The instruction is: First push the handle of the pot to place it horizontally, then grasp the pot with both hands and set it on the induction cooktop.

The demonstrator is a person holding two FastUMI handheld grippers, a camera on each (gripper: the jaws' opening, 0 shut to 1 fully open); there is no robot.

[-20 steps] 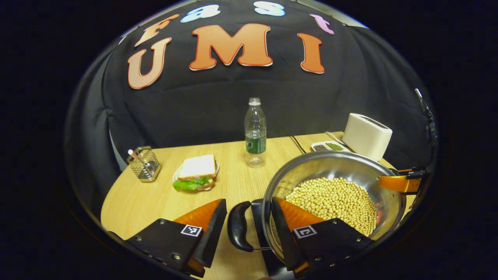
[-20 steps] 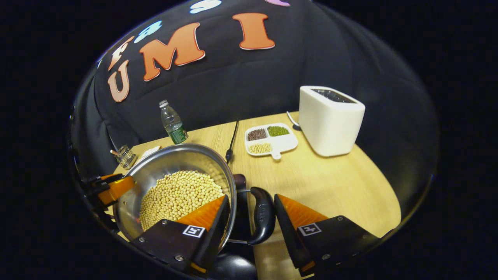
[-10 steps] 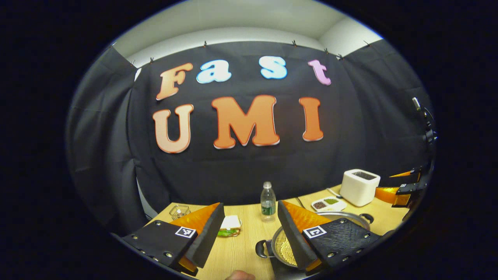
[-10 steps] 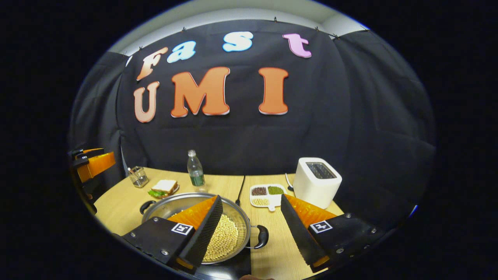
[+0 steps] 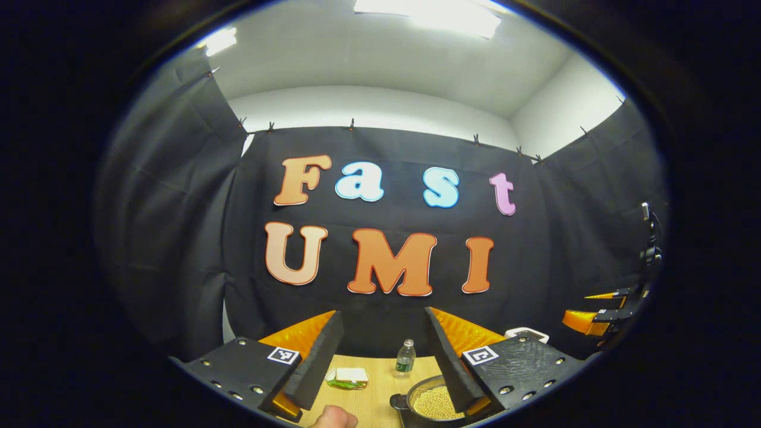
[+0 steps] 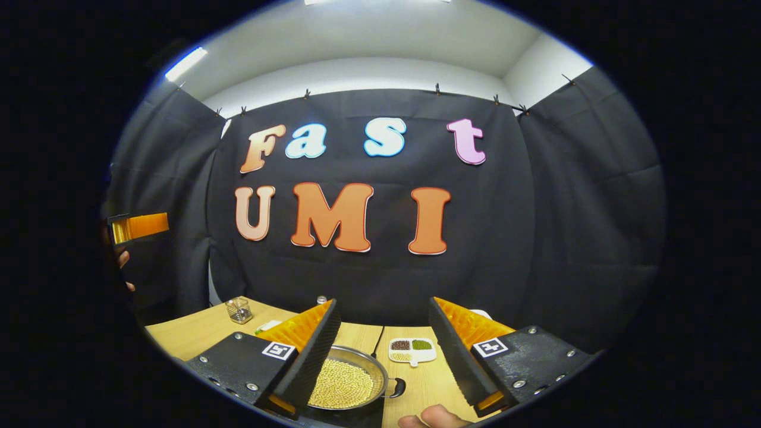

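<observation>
The steel pot (image 5: 431, 401) full of pale beans stands low on the wooden table, far below both grippers. In the right gripper view the pot (image 6: 345, 383) shows a black side handle (image 6: 397, 387) on its right, and a dark cooktop surface (image 6: 357, 416) lies under it. My left gripper (image 5: 383, 311) is open and holds nothing, raised high and facing the wall. My right gripper (image 6: 383, 302) is open too, with nothing between its fingers. The right gripper (image 5: 594, 318) appears at the far right of the left gripper view. The left gripper (image 6: 138, 226) appears at the far left of the right gripper view.
A water bottle (image 5: 405, 358) and a sandwich (image 5: 348, 377) sit behind the pot. A white divided tray (image 6: 412, 349) of beans, a wire holder (image 6: 239, 309) and a white toaster (image 5: 526, 333) stand on the table. A thumb (image 5: 333, 418) and a finger (image 6: 434, 416) show at the bottom.
Both grippers have let go of the pot's handles, risen high and pulled back. The pot stays on the cooktop and now looks small below them.
</observation>
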